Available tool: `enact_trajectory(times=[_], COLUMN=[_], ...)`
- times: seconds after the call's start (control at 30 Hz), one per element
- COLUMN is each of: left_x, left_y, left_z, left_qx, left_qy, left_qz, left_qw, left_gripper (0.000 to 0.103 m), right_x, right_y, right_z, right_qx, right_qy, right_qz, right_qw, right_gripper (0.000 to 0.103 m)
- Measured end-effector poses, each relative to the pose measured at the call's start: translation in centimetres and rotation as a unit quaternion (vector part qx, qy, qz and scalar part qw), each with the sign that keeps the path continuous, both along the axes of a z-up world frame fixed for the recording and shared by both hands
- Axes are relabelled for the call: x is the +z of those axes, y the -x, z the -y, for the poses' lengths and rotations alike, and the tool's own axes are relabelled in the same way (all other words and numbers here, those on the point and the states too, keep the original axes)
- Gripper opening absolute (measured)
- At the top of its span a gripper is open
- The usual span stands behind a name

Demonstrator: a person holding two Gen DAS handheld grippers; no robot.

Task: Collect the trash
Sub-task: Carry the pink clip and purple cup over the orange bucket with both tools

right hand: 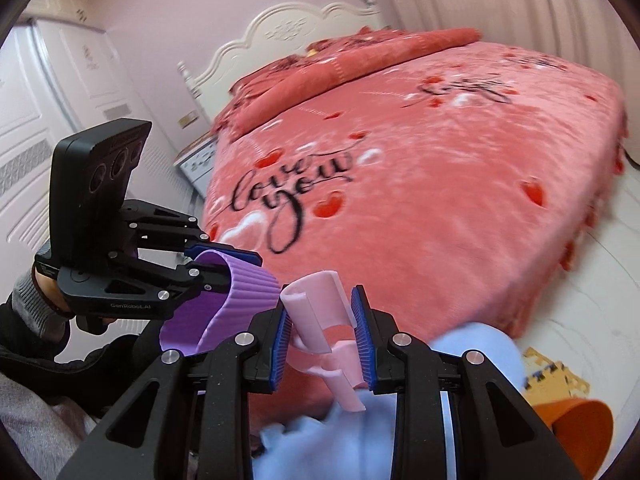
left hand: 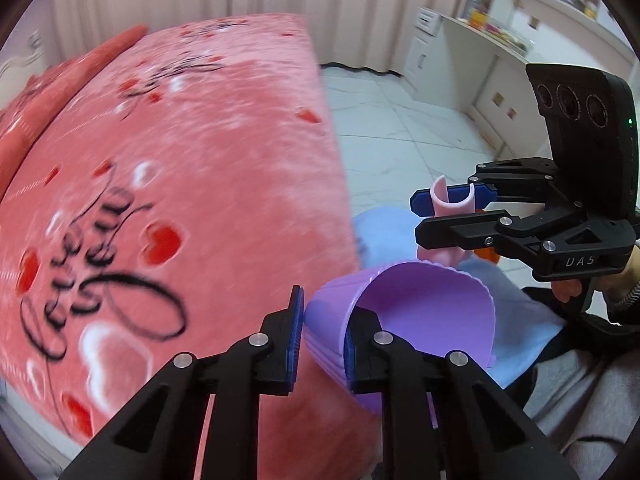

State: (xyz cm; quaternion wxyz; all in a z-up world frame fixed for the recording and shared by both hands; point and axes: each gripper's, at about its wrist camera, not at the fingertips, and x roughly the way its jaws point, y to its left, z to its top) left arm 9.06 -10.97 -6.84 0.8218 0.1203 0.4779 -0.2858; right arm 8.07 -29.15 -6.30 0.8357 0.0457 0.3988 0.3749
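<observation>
My left gripper is shut on the rim of a ribbed purple cup, held tilted in the air beside the bed; the cup also shows in the right wrist view. My right gripper is shut on a pale pink curled plastic piece. In the left wrist view that pink piece hangs between the right gripper's pads just above and behind the purple cup's open mouth. The two grippers are close together, the left gripper at the left of the right one.
A bed with a pink heart-print blanket fills the left and centre. A light blue cloth lies below the grippers. An orange cup lies on the white tiled floor. White desk and shelves stand at the far right.
</observation>
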Motion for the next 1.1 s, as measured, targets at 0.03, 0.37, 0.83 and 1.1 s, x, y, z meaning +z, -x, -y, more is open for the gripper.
enact_trajectory(times=[0.03, 0.37, 0.83, 1.1], left_x=[-0.1, -0.7, -2.1, -5.0], left_y=[-0.3, -2.2, -3.0, -3.6], left_z=[0.9, 10.8, 23.3, 28.3], left_qx=[-0.009, -0.121, -0.246, -0.281], left_qy=[-0.001, -0.009, -0.022, -0.024], left_qz=[-0.001, -0.011, -0.022, -0.051], left_qw=[1.0000, 0.9926, 0.9687, 0.9581], left_gripper=[0.019, 0.019, 0.019, 0.019], right_x=[-0.1, -1.1, -3.5, -7.0], right_y=[0.1, 1.6, 5.7, 7.5], right_z=[1.2, 12.7, 27.1, 32.0], right_qx=[-0.013, -0.135, -0.287, -0.341], right_qy=[-0.001, -0.008, -0.007, -0.011], right_qz=[-0.001, -0.015, -0.036, -0.071], right_qw=[1.000, 0.991, 0.957, 0.937], right_gripper=[0.030, 0.030, 0.030, 0.030])
